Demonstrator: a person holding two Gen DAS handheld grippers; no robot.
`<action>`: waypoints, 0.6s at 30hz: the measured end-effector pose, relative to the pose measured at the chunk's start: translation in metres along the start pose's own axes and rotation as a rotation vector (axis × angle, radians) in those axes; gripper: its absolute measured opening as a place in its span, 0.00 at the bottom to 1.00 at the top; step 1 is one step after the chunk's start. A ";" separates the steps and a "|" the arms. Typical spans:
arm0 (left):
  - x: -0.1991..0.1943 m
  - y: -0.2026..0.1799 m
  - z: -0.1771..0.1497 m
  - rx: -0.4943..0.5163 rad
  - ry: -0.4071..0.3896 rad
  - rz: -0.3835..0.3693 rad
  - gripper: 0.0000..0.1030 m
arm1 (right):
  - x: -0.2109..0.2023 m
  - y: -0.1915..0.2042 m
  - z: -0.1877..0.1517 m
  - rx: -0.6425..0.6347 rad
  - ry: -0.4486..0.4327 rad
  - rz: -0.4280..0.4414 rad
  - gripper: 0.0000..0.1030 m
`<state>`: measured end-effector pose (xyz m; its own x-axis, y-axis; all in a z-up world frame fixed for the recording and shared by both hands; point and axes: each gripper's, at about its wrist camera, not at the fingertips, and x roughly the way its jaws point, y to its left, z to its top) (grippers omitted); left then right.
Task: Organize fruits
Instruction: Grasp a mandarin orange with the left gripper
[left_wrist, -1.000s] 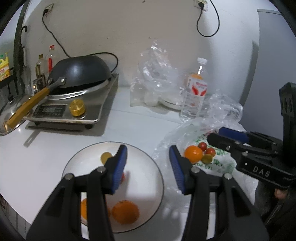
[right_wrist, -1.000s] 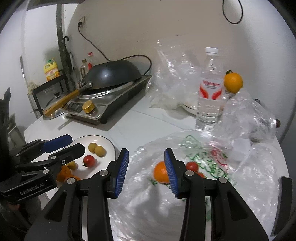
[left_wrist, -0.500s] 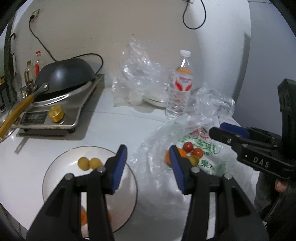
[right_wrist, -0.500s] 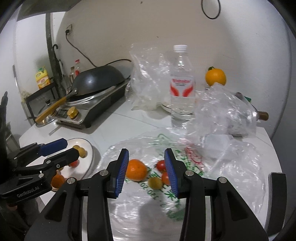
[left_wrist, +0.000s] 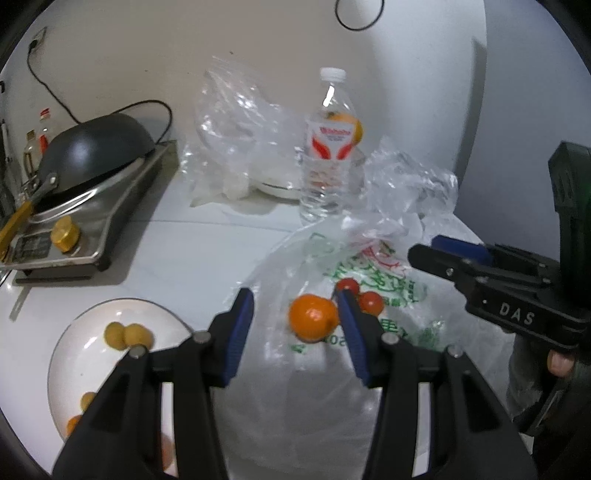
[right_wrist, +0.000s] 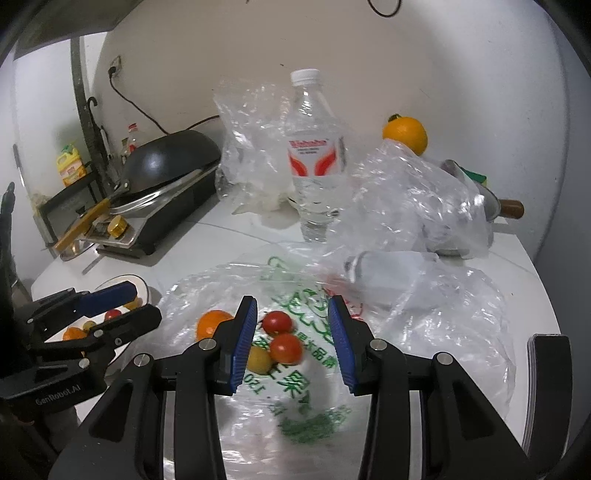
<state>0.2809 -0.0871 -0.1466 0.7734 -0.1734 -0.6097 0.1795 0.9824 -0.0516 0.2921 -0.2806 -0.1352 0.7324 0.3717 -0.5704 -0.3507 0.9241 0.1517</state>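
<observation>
A clear plastic bag with green print (left_wrist: 369, 280) lies flat on the white counter. On it lie an orange (left_wrist: 313, 322), two red tomatoes (right_wrist: 285, 348) and a small yellow fruit (right_wrist: 258, 360). My left gripper (left_wrist: 295, 328) is open and empty, its jaws either side of the orange. My right gripper (right_wrist: 291, 339) is open and empty, hovering over the tomatoes. A white plate (left_wrist: 70, 354) at the lower left holds yellow fruits (left_wrist: 127, 334) and small oranges.
An induction cooker with a black wok (left_wrist: 92, 147) stands at the left. A water bottle (right_wrist: 314, 158), crumpled clear bags (right_wrist: 417, 199) and another orange (right_wrist: 405, 133) stand at the back. The counter's edge runs at the right.
Both grippers have swung right, from over the plate toward the bag. The orange now lies between my left jaws and the tomatoes between my right jaws. Both stay open.
</observation>
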 end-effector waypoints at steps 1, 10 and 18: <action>0.004 -0.003 0.000 0.006 0.005 -0.002 0.47 | 0.001 -0.003 -0.001 0.004 0.003 0.000 0.41; 0.033 -0.017 -0.001 0.034 0.064 -0.010 0.47 | 0.018 -0.018 -0.007 0.019 0.035 0.012 0.41; 0.058 -0.021 -0.005 0.046 0.115 -0.009 0.47 | 0.033 -0.027 -0.011 0.028 0.073 0.010 0.41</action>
<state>0.3192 -0.1175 -0.1847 0.6975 -0.1705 -0.6960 0.2157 0.9762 -0.0230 0.3198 -0.2945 -0.1668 0.6844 0.3741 -0.6258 -0.3402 0.9230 0.1797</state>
